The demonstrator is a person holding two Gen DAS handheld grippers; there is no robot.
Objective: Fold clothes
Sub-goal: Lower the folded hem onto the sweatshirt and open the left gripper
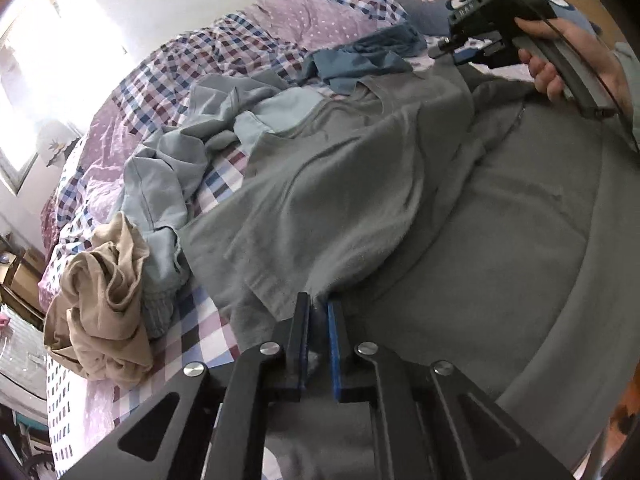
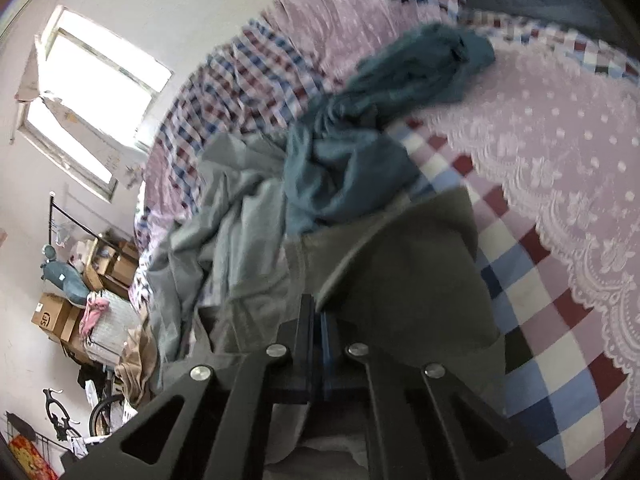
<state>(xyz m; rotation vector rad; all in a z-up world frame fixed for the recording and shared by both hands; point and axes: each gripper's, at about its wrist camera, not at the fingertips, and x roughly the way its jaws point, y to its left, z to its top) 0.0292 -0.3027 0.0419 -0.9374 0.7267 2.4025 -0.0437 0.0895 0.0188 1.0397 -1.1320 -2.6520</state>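
At my near end the left gripper [image 1: 318,312] stands with a narrow gap between its blue pads, and an edge of the grey T-shirt [image 1: 320,184] runs into that gap; I read it as pinching the cloth, though the contact itself is partly hidden. The shirt lies spread on the bed [image 1: 188,344], its long axis running away from this gripper toward the headboard, with one side flap already turned over the body. At the far end my right gripper [image 1: 460,46], held in a hand [image 1: 568,60], sits at the shirt's upper part; in its own view the pads are pressed together on a grey fold there. So each gripper has one end of the same garment, left nearer the hem, right nearer the collar, and any coming fold turns on that line between them. Beside the shirt lie a crumpled light blue garment [image 1: 180,160] and a tan garment [image 1: 100,304]; beyond it, a teal garment [image 2: 384,120], all unfolded.
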